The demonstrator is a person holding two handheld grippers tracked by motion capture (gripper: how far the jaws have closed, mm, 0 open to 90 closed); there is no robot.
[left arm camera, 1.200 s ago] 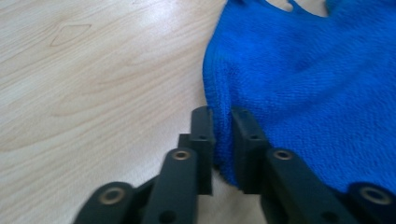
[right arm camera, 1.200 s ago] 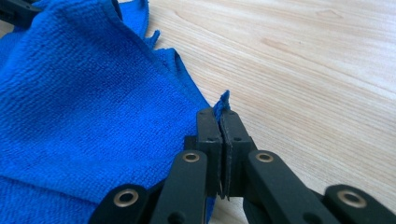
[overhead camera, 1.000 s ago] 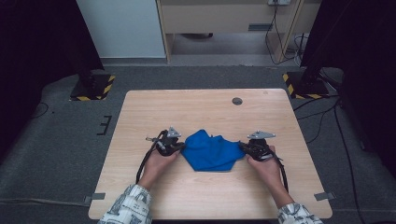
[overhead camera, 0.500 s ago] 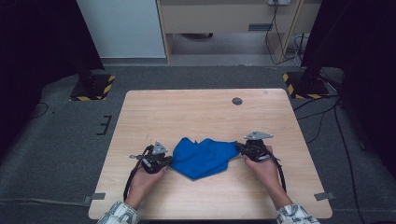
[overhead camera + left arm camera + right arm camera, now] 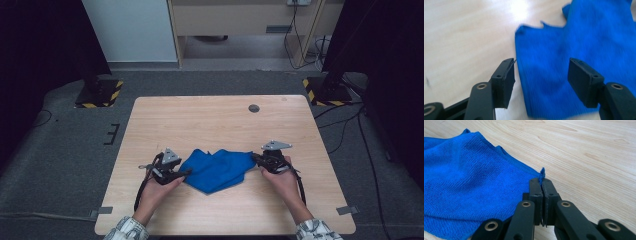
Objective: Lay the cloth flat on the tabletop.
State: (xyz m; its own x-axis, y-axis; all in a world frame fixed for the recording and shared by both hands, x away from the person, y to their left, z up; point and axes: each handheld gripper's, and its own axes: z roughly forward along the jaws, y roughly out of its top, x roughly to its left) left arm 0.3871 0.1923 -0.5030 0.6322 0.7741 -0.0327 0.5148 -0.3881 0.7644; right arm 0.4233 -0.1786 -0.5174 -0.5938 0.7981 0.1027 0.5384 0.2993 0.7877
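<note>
We see a bright blue cloth [image 5: 216, 170] with a fine ribbed weave, one solid colour throughout. It lies on a pale wood counter [image 5: 210, 120] with light tan grain streaks and one small dark grey round spot [image 5: 254, 108]. The left gripper [image 5: 186, 173] and the right gripper [image 5: 256, 158] are matt black with brass-coloured rivets, each topped by a grey plate. The sleeves [image 5: 125, 231] show a pale plaid pattern. The floor [image 5: 65, 150] is dark grey, and we note yellow-and-black hazard stripes [image 5: 102, 95] on the stand bases.

Blue cloth [image 5: 218, 169] rumpled, folded, flat on table, near edge.
</note>
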